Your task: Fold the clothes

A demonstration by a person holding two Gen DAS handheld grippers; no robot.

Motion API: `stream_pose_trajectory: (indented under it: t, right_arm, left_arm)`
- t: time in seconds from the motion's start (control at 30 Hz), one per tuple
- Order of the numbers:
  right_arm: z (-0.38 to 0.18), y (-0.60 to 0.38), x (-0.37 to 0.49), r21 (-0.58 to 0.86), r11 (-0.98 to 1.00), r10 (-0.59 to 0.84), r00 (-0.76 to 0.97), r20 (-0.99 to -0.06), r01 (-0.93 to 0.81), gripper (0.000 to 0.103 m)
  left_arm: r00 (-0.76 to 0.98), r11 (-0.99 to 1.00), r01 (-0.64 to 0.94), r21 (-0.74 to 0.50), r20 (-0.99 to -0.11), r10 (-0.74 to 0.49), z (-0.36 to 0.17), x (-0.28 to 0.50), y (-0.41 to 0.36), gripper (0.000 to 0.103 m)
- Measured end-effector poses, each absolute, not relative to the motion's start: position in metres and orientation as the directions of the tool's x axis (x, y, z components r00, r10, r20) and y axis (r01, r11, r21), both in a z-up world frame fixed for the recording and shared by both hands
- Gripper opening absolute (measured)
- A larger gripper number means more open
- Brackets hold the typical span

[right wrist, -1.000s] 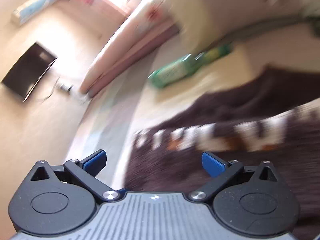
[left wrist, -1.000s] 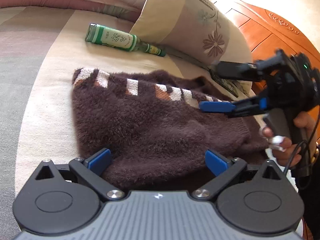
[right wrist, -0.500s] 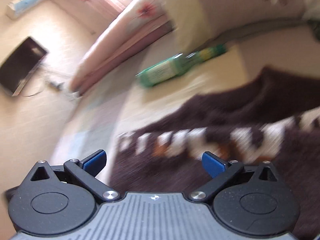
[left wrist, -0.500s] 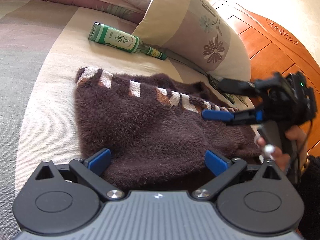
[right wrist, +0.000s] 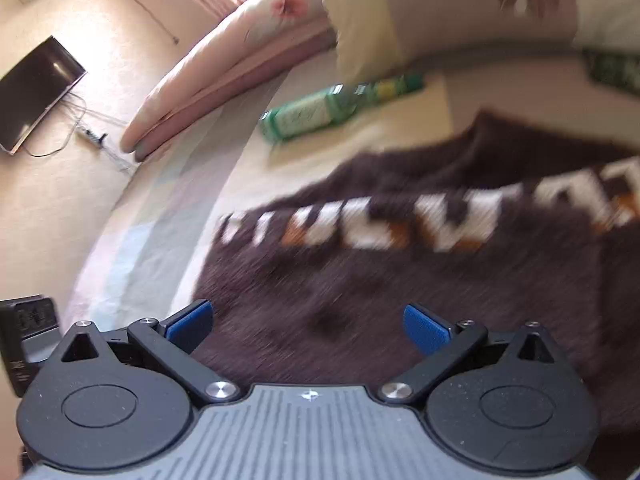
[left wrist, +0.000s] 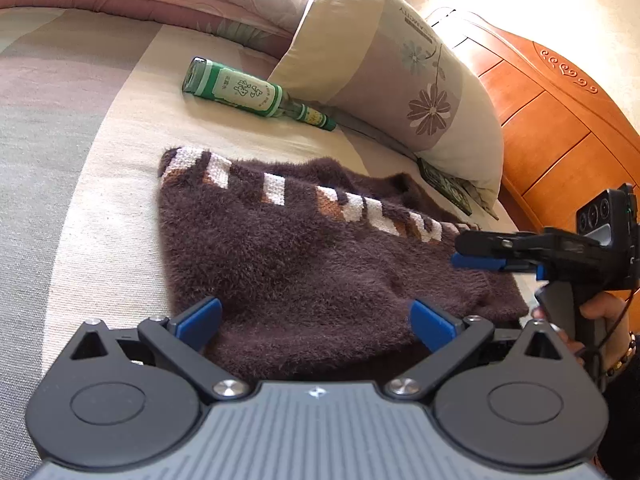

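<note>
I had the brown sweater [left wrist: 304,256] lying folded on the bed [left wrist: 80,184], its white lettering toward the far edge, near the green bottle [left wrist: 248,92] and pillow [left wrist: 400,72]. My left gripper [left wrist: 316,320] stayed spread wide over the near hem. My right gripper [right wrist: 308,326], also spread and empty, had drawn back toward the sweater's right edge over the last second. I judged the next fold needed both corners pinched.

Green bottle [left wrist: 250,94] lying on bed [left wrist: 72,128], neck beside floral pillow [left wrist: 404,76].
</note>
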State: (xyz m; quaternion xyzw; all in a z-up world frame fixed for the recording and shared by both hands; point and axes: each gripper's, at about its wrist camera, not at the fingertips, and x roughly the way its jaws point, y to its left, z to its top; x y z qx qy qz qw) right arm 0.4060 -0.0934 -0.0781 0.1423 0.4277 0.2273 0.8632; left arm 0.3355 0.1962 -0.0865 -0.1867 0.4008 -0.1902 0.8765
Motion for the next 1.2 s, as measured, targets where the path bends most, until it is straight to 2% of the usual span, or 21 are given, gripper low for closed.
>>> stream_pose_trajectory:
  t: [0.1,0.13,0.3,0.53,0.73,0.9,1.03,1.2]
  right_arm:
    - [-0.098,-0.097,0.411,0.227,0.939,0.338,0.578,-0.743,-0.257,0.103]
    - [-0.108,-0.102,0.414,0.206,0.949,0.307,0.557,-0.772,-0.239,0.103]
    - [-0.099,-0.136,0.381,0.241,0.955,0.295,0.615,-0.731,-0.172,0.103]
    - [-0.072,-0.14,0.273,0.073,0.969,0.208,0.63,-0.748,-0.234,0.103]
    - [-0.102,-0.163,0.167,-0.047,0.972,0.122,0.666,-0.736,-0.23,0.103]
    - [-0.119,-0.179,0.136,0.021,0.983,0.146,0.695,-0.704,-0.185,0.103]
    - [-0.138,-0.185,0.125,0.051,0.983,0.164,0.705,-0.69,-0.179,0.103]
    - [-0.149,-0.186,0.112,0.026,0.976,0.183,0.754,-0.631,-0.215,0.103]
  left_arm:
    - [0.603,0.868,0.182,-0.462,-0.645,-0.47,-0.088,0.336,0.193,0.1]
    - [0.605,0.869,0.183,-0.459,-0.644,-0.468,-0.087,0.336,0.192,0.1]
    - [0.625,0.88,0.196,-0.432,-0.636,-0.452,-0.073,0.33,0.187,0.1]
    - [0.675,0.884,0.337,-0.323,-0.572,-0.466,-0.027,0.298,0.147,0.1]
    - [0.706,0.887,0.419,-0.196,-0.544,-0.454,-0.002,0.259,0.121,0.101]
    - [0.712,0.92,0.38,-0.096,-0.604,-0.357,-0.023,0.239,0.101,0.101]
    - [0.654,0.923,0.356,-0.145,-0.667,-0.357,-0.048,0.211,0.083,0.101]
    - [0.597,0.93,0.344,-0.13,-0.734,-0.324,-0.065,0.174,0.058,0.101]
